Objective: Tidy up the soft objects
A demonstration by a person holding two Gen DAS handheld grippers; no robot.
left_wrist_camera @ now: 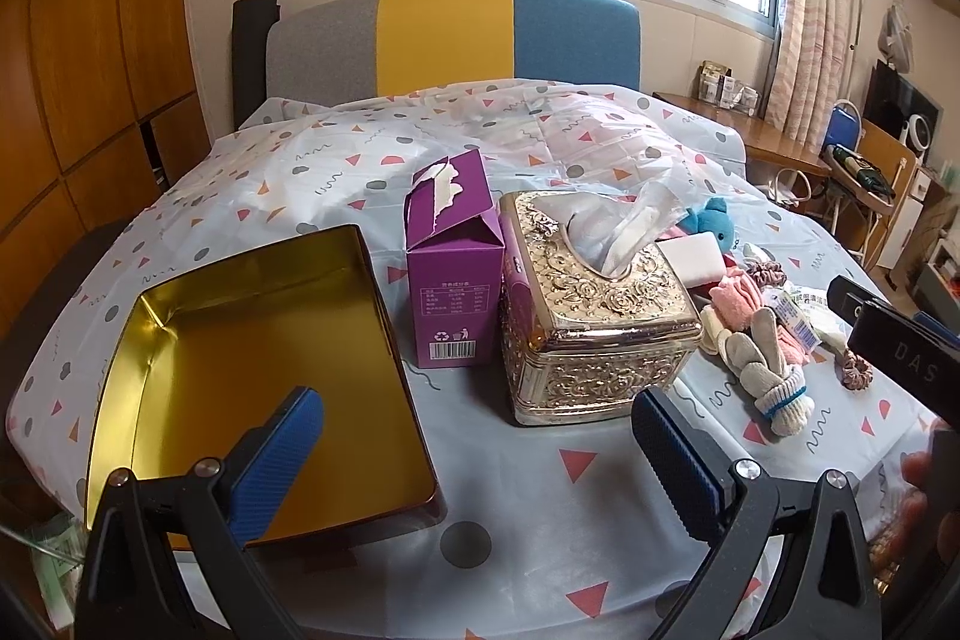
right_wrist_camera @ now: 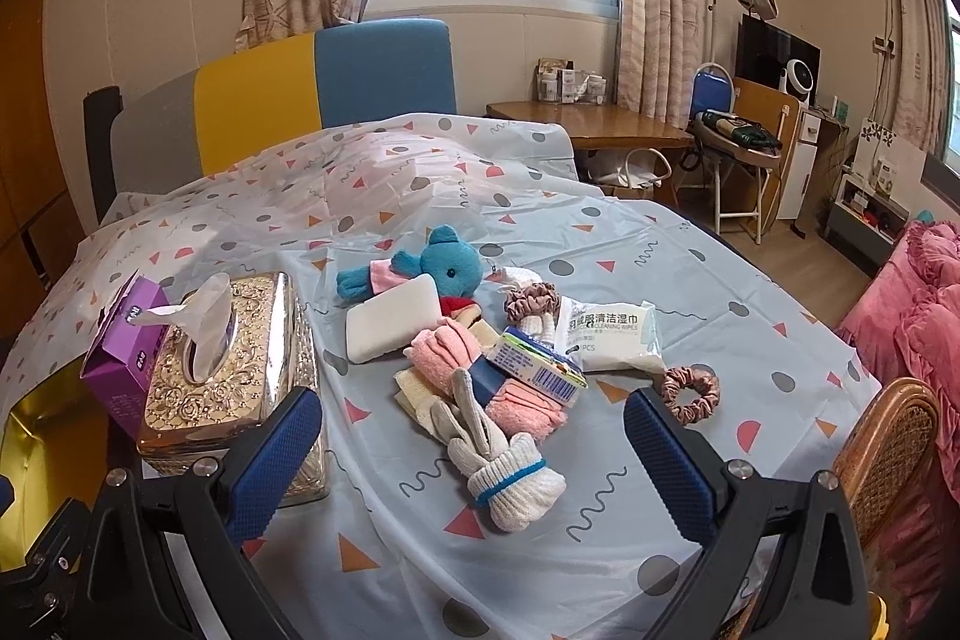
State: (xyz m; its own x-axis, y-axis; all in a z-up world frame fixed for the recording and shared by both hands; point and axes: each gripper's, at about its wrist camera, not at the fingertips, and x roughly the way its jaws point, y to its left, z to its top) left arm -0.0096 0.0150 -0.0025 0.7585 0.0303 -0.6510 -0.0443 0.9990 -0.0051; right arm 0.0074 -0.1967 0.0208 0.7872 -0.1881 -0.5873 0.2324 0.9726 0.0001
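Pale blue plastic table cover (right_wrist_camera: 600,232) with pink, orange triangles, grey dots, squiggles. Gold-lined rectangular tin (left_wrist_camera: 252,376). Purple cardboard carton (left_wrist_camera: 453,274). Gold embossed rose-pattern tissue box (left_wrist_camera: 591,322). Blue plush toy (right_wrist_camera: 447,268), pink fluffy cloth (right_wrist_camera: 450,349), dusty-pink scrunchie (right_wrist_camera: 690,391).

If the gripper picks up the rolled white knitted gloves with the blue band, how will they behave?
The rolled white knitted gloves probably squash softly and weigh little. The loose grey glove fingers likely flop. The blue band should keep the bundle together.
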